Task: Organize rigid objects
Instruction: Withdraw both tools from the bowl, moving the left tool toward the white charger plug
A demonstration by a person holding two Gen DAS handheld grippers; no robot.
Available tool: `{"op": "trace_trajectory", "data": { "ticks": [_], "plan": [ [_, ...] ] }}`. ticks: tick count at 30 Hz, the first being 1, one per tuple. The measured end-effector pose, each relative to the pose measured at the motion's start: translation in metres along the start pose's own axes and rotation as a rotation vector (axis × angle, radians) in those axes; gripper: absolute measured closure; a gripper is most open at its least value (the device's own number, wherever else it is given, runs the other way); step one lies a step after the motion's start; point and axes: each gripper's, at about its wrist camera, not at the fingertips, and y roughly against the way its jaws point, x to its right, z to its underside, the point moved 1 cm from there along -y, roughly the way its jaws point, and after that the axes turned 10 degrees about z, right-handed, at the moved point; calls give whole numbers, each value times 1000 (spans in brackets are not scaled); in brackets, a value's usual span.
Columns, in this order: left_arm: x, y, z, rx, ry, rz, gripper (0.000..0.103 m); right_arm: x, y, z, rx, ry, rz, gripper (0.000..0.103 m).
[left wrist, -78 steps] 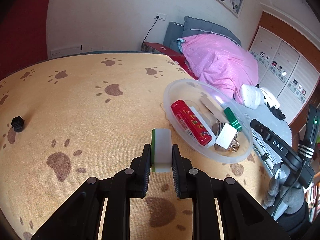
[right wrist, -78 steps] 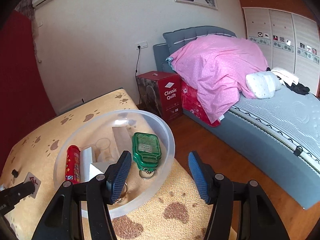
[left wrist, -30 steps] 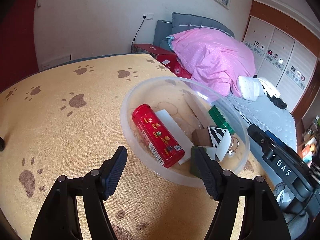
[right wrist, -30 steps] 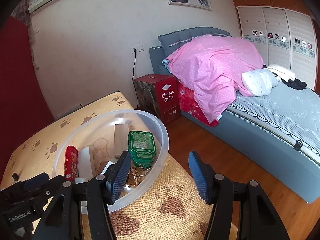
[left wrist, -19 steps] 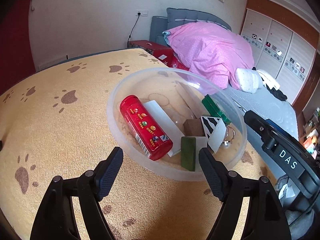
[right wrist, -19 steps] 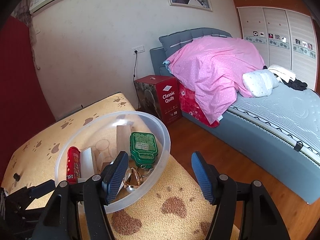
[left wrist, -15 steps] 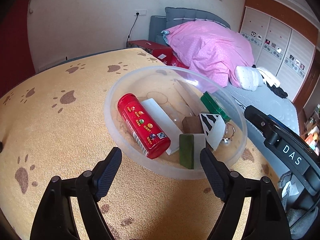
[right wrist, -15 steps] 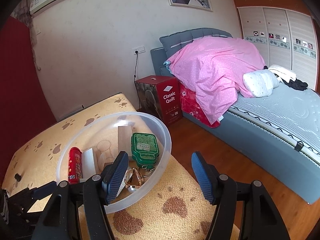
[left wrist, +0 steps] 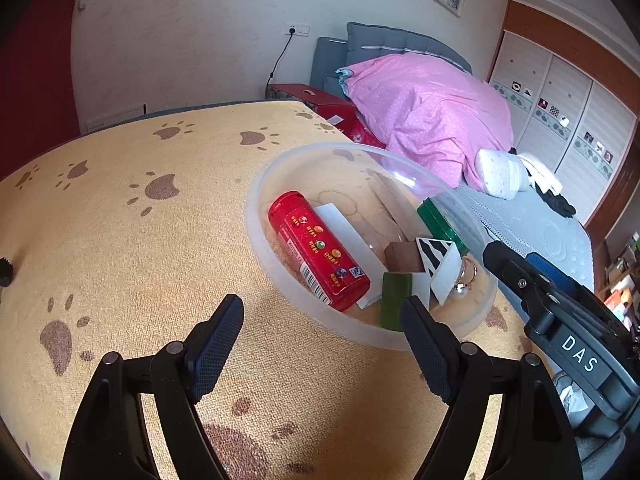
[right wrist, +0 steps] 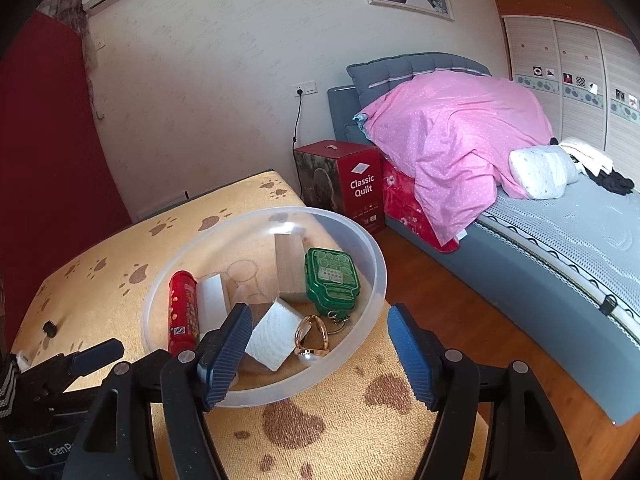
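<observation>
A clear plastic bowl (left wrist: 256, 216) (right wrist: 376, 280) sits on the paw-print cloth. It holds a red tube (left wrist: 316, 248) (right wrist: 182, 308), a white block (left wrist: 348, 240) (right wrist: 212, 300), a green-and-white block (left wrist: 394, 300), a zebra-striped block (left wrist: 438, 262), a wooden block (right wrist: 289, 266), a green case (left wrist: 440, 222) (right wrist: 332, 278) and a ring (left wrist: 466, 276) (right wrist: 312, 338). My left gripper (left wrist: 320, 340) is open and empty, just short of the bowl's near rim. My right gripper (right wrist: 320, 354) is open and empty at the bowl's right near side.
A small black object (left wrist: 5, 272) (right wrist: 49, 328) lies on the cloth at the far left. The table edge (right wrist: 288, 184) drops to a wooden floor (right wrist: 460, 308). A red quilt box (right wrist: 344, 188) and a bed (right wrist: 540, 208) stand beyond.
My left gripper let go of the green-and-white block, which now lies in the bowl, and has opened and drawn back a little. My right gripper stayed open and shifted slightly.
</observation>
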Motion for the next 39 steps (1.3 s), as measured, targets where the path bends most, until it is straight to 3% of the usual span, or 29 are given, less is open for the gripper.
{"op": "trace_trajectory", "data": {
  "ticks": [23, 39],
  "plan": [
    [-45, 31, 16, 23, 87, -48, 22, -32, 15, 16, -41, 107, -16, 28],
    [-73, 54, 26, 45, 138, -75, 22, -58, 34, 27, -33, 151, -90, 27]
  ]
}}
